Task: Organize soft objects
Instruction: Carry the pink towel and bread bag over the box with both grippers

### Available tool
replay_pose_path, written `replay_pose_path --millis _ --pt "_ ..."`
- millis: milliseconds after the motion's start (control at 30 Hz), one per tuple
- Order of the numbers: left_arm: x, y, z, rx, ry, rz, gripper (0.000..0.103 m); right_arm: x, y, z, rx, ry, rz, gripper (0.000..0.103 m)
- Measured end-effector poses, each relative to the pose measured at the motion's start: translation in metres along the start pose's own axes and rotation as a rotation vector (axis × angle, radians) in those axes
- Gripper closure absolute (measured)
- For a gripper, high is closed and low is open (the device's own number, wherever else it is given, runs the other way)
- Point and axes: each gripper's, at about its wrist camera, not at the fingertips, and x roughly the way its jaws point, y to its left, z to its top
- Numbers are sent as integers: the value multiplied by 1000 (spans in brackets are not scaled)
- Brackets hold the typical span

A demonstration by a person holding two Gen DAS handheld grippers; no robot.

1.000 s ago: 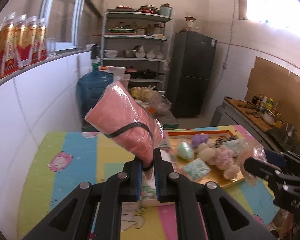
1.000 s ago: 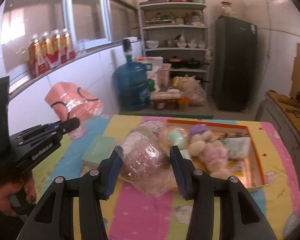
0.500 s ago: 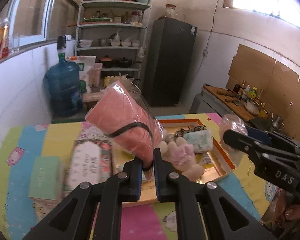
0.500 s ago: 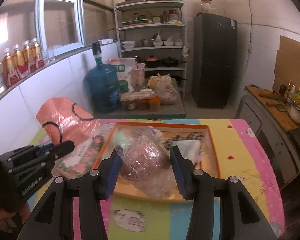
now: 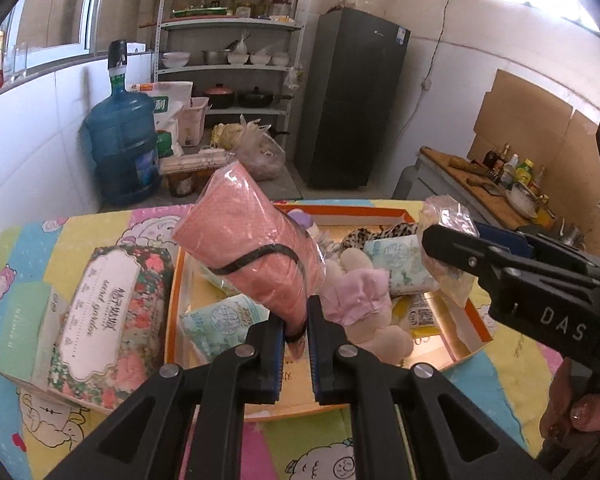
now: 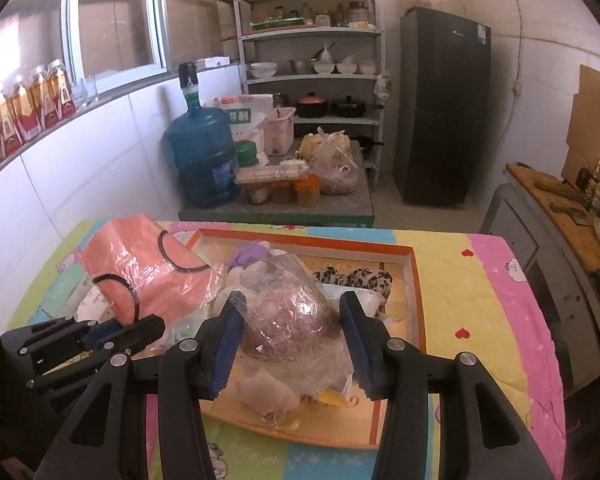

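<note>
Kitchen table, orange tray [image 5: 471, 322], L tool [image 5: 296, 330] pinching pink pack [image 5: 246, 252], R tool [image 6: 290, 334] clamping bagged bundle [image 6: 288, 308].

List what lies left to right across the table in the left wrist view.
Green box → floral tissue box → pink wrapped bundle in the left gripper → pink plush toy → right gripper.

The left hand-held gripper [image 5: 294, 334] pinches the lower end of a pink cloth roll in clear wrap [image 5: 248, 248] above an orange tray [image 5: 473, 320] of soft items. A floral tissue box [image 5: 108, 320] lies left of the tray on the tabletop [image 5: 28, 264].
</note>
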Motion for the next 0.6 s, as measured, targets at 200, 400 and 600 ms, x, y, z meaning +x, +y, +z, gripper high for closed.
replay_pose_path --millis 200,400,600 --pt "15 -4 -2 4 19 23 93 18 -7 -1 5 22 18 53" --pt "25 -7 0 12 26 31 93 27 -12 -1 8 33 28 53" --pt "38 -8 1 14 47 27 93 39 -17 -1 10 48 26 53"
